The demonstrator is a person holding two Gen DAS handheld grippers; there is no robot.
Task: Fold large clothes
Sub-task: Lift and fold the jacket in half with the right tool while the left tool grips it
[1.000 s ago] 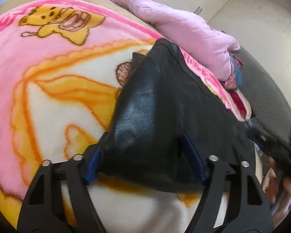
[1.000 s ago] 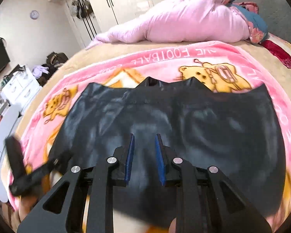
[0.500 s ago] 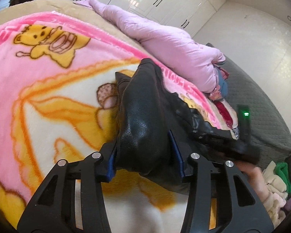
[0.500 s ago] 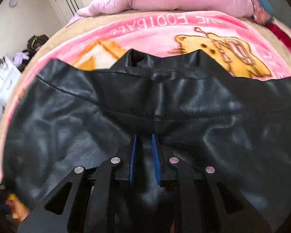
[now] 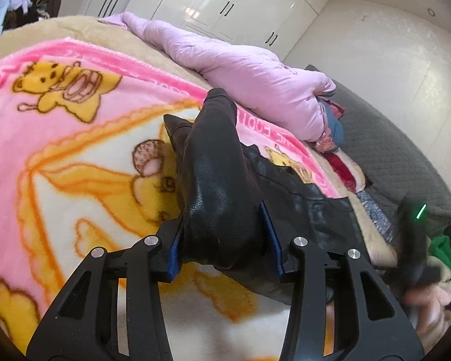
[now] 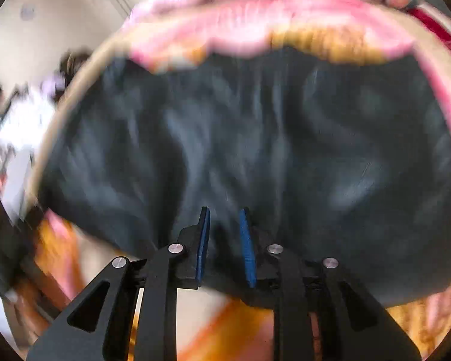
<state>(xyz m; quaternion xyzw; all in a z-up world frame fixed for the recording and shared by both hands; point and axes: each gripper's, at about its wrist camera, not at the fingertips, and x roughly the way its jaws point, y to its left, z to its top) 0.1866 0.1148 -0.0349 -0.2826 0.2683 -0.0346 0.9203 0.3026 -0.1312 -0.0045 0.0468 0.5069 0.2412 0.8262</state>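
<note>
on the bed, over a pink cartoon blanket, lies a black leather-like garment, the thing to be folded. the left gripper has a thick bunched ridge of it between its blue pads, jaws closed as far as the bulk allows, and that end rises off the blanket in a peak, probably so it can be carried over the rest. the right gripper is set at the near hem of the garment, its jaws narrow with dark material between them; that view is blurred, so a firm pinch is likely but not certain. holding two points along one edge would keep the fold line straight. a pale pink duvet is heaped beyond the blanket, well clear of the garment, and white wardrobes stand behind.
</note>
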